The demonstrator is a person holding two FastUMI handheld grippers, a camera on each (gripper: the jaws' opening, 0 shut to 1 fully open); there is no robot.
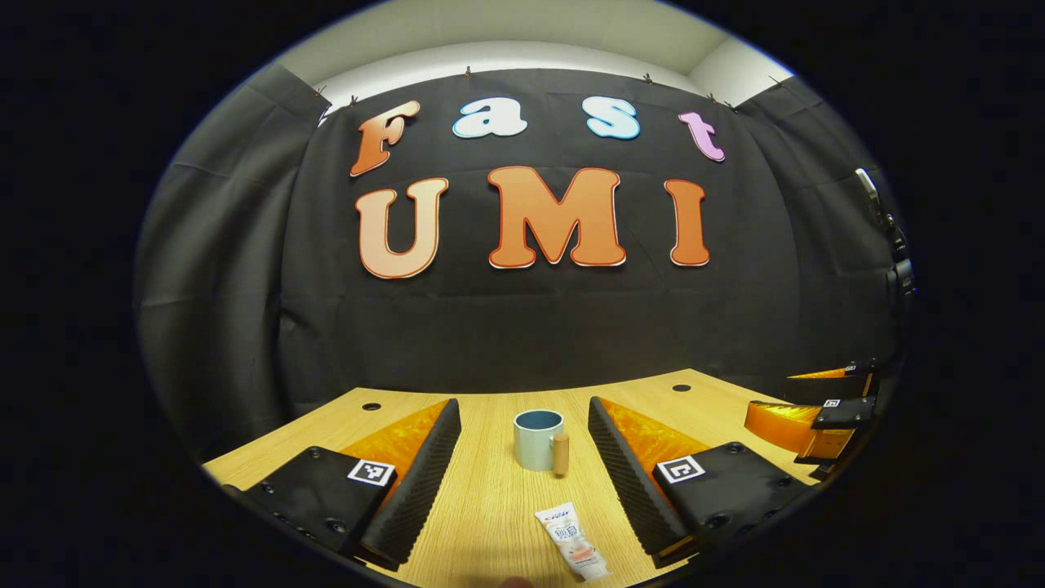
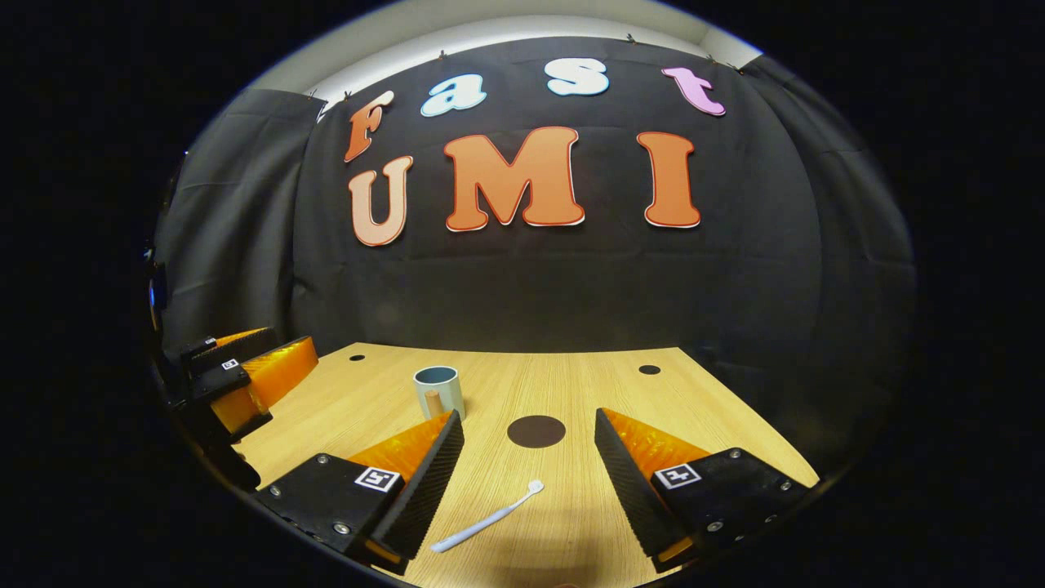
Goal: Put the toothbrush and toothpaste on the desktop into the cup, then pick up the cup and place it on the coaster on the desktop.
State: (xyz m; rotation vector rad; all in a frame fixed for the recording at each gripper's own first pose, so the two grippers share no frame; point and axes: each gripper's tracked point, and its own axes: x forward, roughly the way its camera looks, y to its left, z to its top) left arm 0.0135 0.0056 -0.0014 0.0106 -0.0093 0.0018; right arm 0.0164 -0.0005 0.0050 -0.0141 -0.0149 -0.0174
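Both tools spread, nothing pinched: left tool (image 1: 522,478) lined up w/ toothpaste (image 1: 573,541) on surface (image 1: 490,506), cup (image 1: 539,439) beyond; right tool (image 2: 529,482) straddling toothbrush (image 2: 488,518), coaster (image 2: 535,430) ahead, probably prepping pickups.

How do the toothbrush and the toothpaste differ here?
The toothbrush is thin, long and all white; the toothpaste is a short, flat, wide tube with printing. The toothbrush lies between the right gripper's open fingers, the toothpaste between the left gripper's. Both lie flat on the desktop, outside the cup.
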